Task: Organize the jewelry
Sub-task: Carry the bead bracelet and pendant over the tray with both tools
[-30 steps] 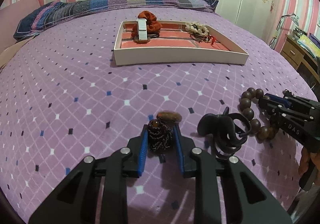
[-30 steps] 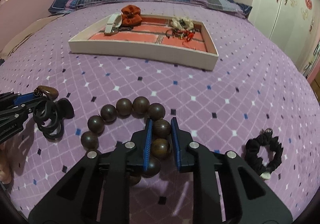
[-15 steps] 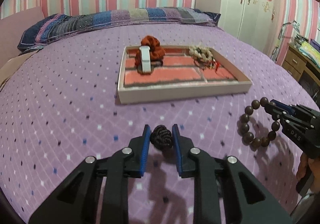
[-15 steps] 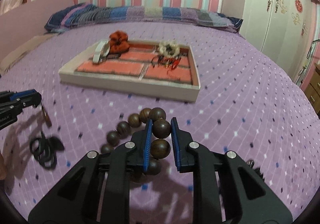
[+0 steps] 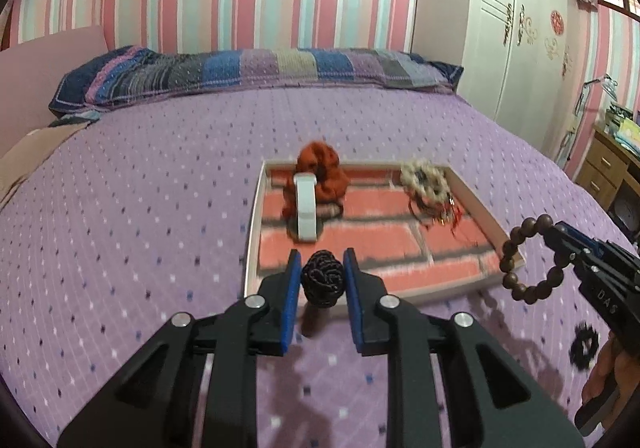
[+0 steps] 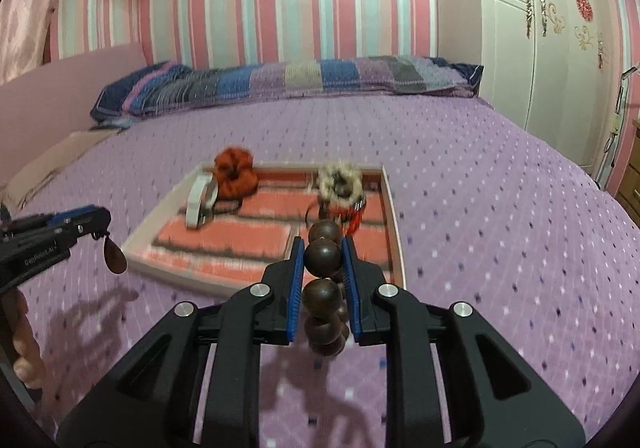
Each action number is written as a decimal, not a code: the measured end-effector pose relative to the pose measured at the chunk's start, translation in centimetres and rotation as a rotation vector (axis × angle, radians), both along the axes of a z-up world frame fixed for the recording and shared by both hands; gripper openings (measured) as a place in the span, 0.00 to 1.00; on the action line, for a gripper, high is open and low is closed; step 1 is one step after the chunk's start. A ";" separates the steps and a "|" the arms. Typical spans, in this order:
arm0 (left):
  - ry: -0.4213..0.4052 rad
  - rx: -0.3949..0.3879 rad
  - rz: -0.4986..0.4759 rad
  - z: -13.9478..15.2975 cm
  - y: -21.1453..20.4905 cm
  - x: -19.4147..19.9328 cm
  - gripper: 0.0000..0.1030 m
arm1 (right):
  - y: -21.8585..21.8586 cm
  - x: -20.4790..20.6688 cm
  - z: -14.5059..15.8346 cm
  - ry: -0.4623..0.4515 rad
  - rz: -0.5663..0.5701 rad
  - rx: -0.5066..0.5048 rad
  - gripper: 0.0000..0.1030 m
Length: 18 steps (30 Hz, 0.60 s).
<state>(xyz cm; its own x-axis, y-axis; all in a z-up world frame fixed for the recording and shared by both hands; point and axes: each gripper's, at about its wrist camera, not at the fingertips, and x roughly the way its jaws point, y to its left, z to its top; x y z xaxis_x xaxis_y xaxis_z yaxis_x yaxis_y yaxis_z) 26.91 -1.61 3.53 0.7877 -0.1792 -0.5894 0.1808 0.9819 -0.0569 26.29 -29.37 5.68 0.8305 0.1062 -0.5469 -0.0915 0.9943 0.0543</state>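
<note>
My left gripper [image 5: 321, 268] is shut on a dark braided cord ornament [image 5: 322, 280] and holds it in the air before the white tray [image 5: 251, 244]; its brown pendant [image 6: 114, 258] hangs below the left gripper in the right wrist view [image 6: 98, 222]. My right gripper [image 6: 322, 254] is shut on a brown wooden bead bracelet [image 6: 323, 292], which dangles from the right gripper in the left wrist view [image 5: 528, 260]. The tray [image 6: 396, 232] has a brick-pattern liner and holds a red scrunchie [image 5: 320, 172], a white band [image 5: 306, 208] and a pale bead bracelet [image 5: 424, 182].
A black hair tie [image 5: 584, 344] lies on the purple bedspread [image 5: 140, 208] at the right. A striped pillow [image 5: 248, 72] lies at the bed's head. A white wardrobe [image 5: 516, 20] and a wooden desk [image 5: 608, 164] stand to the right.
Both grippers have lifted their items off the bedspread and moved forward toward the tray. The black clip left on the bed has dropped out of view.
</note>
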 end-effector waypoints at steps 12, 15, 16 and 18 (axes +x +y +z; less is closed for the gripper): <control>0.074 0.021 0.012 -2.9 -2.8 9.0 0.21 | -0.7 8.0 -0.5 0.031 -0.031 0.057 0.19; 0.127 0.012 0.015 -4.9 -2.8 10.9 0.21 | -1.2 9.5 -2.7 0.078 -0.057 0.047 0.19; 0.134 0.010 0.014 -5.3 -2.7 11.3 0.21 | -1.6 10.1 -3.6 0.099 -0.073 0.043 0.19; 0.140 0.014 0.013 -5.8 -2.9 11.9 0.21 | -2.0 10.8 -4.8 0.121 -0.095 0.034 0.19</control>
